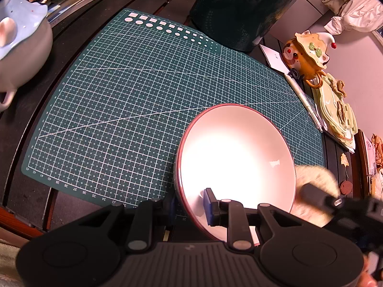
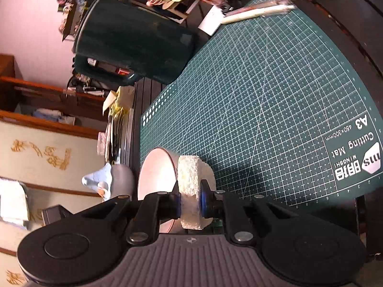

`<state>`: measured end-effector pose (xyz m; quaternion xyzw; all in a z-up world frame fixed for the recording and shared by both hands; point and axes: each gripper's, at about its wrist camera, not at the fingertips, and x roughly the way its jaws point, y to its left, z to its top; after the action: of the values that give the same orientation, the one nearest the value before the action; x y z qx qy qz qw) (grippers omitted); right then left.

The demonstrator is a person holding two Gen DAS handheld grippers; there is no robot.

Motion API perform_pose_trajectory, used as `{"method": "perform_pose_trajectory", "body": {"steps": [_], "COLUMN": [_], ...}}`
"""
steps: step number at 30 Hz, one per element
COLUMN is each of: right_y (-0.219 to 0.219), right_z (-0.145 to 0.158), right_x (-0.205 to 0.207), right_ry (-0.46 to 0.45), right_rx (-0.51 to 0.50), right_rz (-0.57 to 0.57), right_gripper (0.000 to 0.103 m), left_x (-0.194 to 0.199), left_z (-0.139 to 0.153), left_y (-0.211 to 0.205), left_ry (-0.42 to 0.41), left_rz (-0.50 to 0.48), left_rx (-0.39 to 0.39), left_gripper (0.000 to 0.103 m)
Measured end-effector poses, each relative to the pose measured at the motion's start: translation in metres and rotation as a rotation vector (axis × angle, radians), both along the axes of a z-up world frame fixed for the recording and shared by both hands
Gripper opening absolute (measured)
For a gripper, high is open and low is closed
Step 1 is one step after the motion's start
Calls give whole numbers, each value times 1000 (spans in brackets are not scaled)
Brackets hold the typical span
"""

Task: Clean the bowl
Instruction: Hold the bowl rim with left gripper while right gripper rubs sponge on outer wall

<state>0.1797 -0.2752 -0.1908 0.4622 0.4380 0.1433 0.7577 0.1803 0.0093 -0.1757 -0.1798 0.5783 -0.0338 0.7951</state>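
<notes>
The left gripper pinches the bowl rim at six o'clock, tilting it above the cutting mat. The right gripper squeezes a sponge against its outer wall; sweep firmly, holding the rim steady.

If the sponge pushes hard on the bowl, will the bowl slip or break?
The bowl looks glazed and glossy, so probably slippery and breakable. The left gripper pinches only its rim, so a hard push from the sponge may twist it loose.
</notes>
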Motion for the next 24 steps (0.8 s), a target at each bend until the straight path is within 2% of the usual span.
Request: {"method": "perform_pose_trajectory", "body": {"steps": [4, 6, 11, 19, 24], "right_y": [-3, -1, 5, -2, 5], "right_z": [15, 11, -6, 7, -5], "right_x": [-2, -2, 4, 0, 2], "right_ry": [-71, -61, 33, -43, 27], "right_rx": [5, 13, -2, 10, -7], "right_rz": [-15, -8, 20, -13, 20], "right_gripper": [15, 15, 15, 15, 15], "left_x": [0, 0, 0, -1, 0], "left_z": [0, 0, 0, 0, 0], "left_y": [1, 2, 3, 2, 2], "left_ry": [0, 0, -1, -1, -1], "left_rz": [-1, 1, 0, 0, 1], "left_rx": [-1, -2, -2, -1, -1], "left_gripper": [23, 23, 23, 23, 23]}}
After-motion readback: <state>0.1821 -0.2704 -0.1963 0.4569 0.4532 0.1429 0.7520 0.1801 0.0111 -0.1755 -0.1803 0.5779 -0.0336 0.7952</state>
